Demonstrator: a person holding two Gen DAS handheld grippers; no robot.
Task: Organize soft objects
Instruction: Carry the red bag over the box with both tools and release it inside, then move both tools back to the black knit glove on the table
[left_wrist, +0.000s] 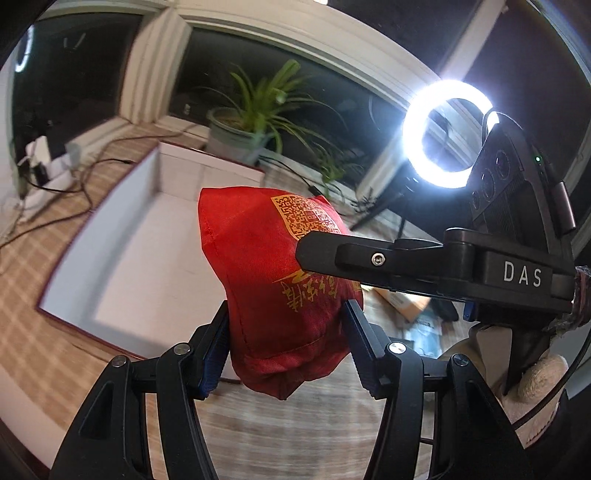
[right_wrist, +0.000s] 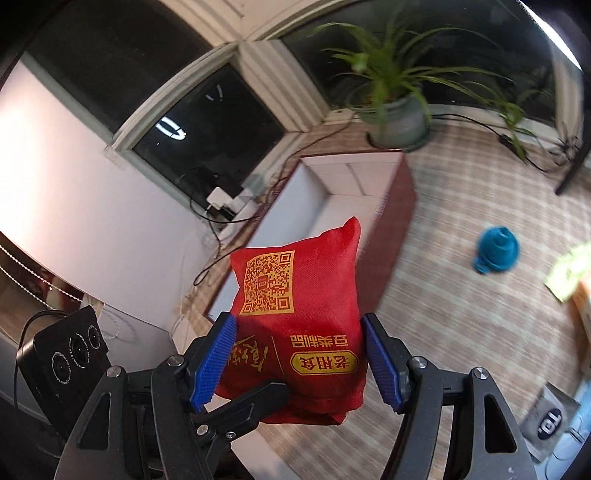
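A soft red pouch with a gold QR code and gold lettering is held in the air by both grippers. My left gripper is shut on its lower part. My right gripper is shut on the same pouch from the other side; its finger crosses in front of the pouch in the left wrist view. An open white box with a dark red outside lies on the checked cloth behind and below the pouch, also in the right wrist view.
A potted green plant stands behind the box. A blue cloth lump lies on the cloth right of the box. A lit ring light on a stand is at right. Cables and a power strip lie left of the box.
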